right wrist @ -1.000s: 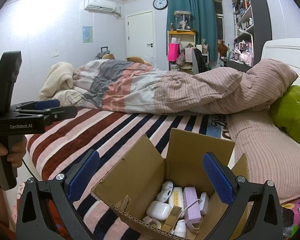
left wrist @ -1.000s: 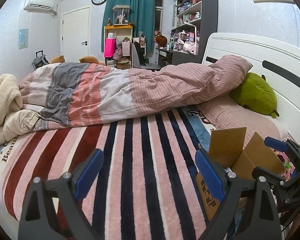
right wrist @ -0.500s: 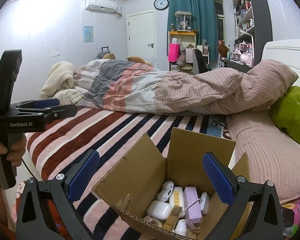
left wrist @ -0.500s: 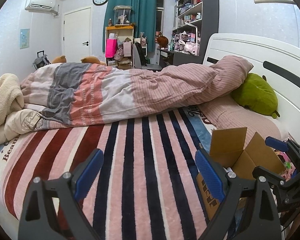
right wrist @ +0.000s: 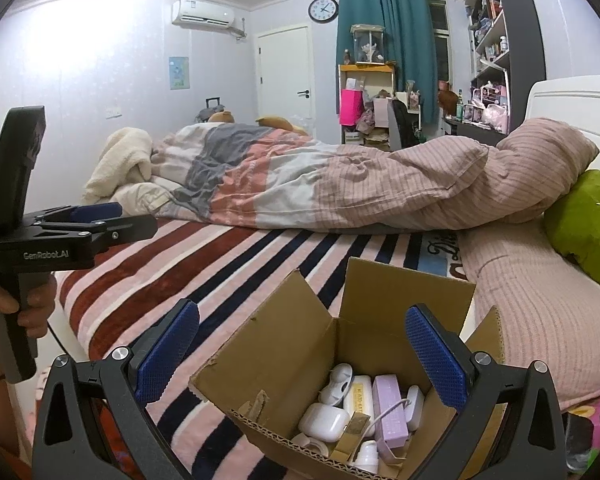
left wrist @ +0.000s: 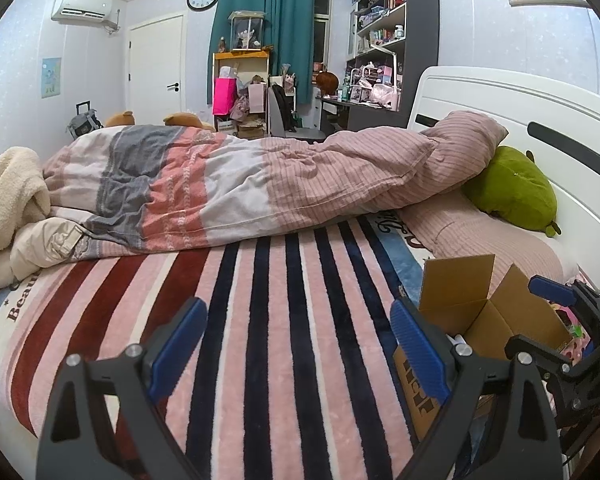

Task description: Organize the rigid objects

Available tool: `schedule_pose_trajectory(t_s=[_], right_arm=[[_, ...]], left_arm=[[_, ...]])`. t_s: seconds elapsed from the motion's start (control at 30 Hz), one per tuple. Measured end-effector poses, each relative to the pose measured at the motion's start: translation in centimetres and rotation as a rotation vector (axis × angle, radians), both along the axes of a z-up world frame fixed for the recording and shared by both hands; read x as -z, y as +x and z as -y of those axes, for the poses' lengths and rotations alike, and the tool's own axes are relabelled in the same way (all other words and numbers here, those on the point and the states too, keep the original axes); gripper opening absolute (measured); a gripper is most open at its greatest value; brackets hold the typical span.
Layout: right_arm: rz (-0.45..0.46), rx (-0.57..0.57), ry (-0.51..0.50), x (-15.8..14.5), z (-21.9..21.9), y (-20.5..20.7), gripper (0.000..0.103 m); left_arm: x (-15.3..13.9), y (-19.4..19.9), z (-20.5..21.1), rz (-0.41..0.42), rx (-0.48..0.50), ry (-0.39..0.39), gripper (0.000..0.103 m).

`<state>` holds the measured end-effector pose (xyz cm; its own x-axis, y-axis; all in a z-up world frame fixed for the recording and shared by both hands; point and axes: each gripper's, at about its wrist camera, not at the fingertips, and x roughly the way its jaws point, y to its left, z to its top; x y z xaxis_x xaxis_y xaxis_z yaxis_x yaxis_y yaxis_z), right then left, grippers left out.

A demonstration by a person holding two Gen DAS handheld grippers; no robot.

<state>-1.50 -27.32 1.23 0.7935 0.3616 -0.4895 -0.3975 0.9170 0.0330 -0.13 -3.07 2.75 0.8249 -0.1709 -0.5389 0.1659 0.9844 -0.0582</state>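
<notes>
Nothing has shifted in the last second: my right gripper [right wrist: 300,354] and left gripper [left wrist: 296,350] still hover wide open, empty, over the cardboard box [right wrist: 284,344] (small items inside) on the bed [left wrist: 260,300], so sorting hasn't begun.

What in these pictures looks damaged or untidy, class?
The cardboard box on the striped blanket has a torn near edge, with ragged strips hanging inward. Its small items, such as the white earbud case, lie jumbled together.
</notes>
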Motion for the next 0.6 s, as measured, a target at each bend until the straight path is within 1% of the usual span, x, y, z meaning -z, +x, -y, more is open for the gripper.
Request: schedule_pose_trajectory(t_s=[0.6], right_arm=[[-0.006, 0.007, 0.003, 0.31, 0.51, 0.08, 0.103]], left_arm=[[0.00, 0.00, 0.02, 0.000, -0.001, 0.001, 0.091]])
